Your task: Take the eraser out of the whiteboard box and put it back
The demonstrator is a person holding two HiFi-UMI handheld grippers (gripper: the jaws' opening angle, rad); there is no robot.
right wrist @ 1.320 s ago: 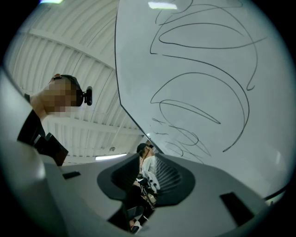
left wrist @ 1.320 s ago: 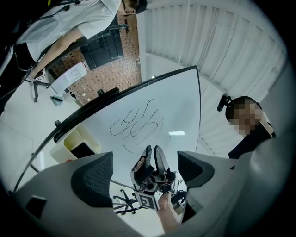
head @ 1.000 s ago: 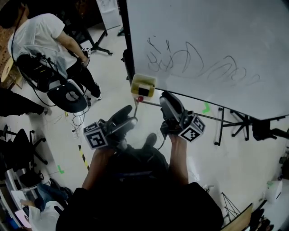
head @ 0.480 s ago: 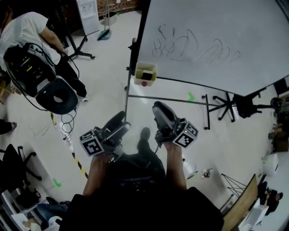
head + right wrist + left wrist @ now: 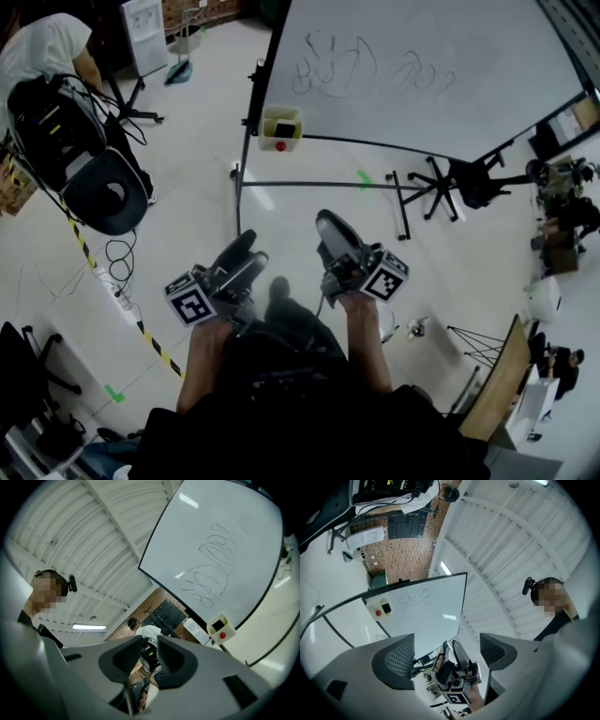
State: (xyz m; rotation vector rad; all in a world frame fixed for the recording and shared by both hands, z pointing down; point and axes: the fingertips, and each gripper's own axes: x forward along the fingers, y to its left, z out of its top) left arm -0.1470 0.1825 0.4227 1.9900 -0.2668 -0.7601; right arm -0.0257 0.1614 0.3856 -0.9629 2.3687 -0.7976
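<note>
The pale yellow whiteboard box (image 5: 281,125) hangs at the whiteboard's (image 5: 441,84) lower left corner, with the black eraser (image 5: 281,128) inside it and a red round piece just under it. Both grippers hover over the floor well short of it. My left gripper (image 5: 249,247) is open and empty; in the left gripper view its gripper (image 5: 446,653) frames the right gripper, and the box (image 5: 375,607) shows far off. My right gripper (image 5: 329,226) has its jaws nearly together with nothing between them (image 5: 151,656). The box (image 5: 219,628) lies far to their right.
A person in a white shirt (image 5: 42,47) stands at the far left beside a black office chair (image 5: 108,192). Cables and yellow-black tape (image 5: 82,248) cross the floor. The whiteboard's stand legs (image 5: 319,185) and another chair base (image 5: 464,178) are ahead.
The whiteboard and its box have drawn away and sit smaller and higher in the head view; both grippers have moved back from it. Neither gripper's jaws changed.
</note>
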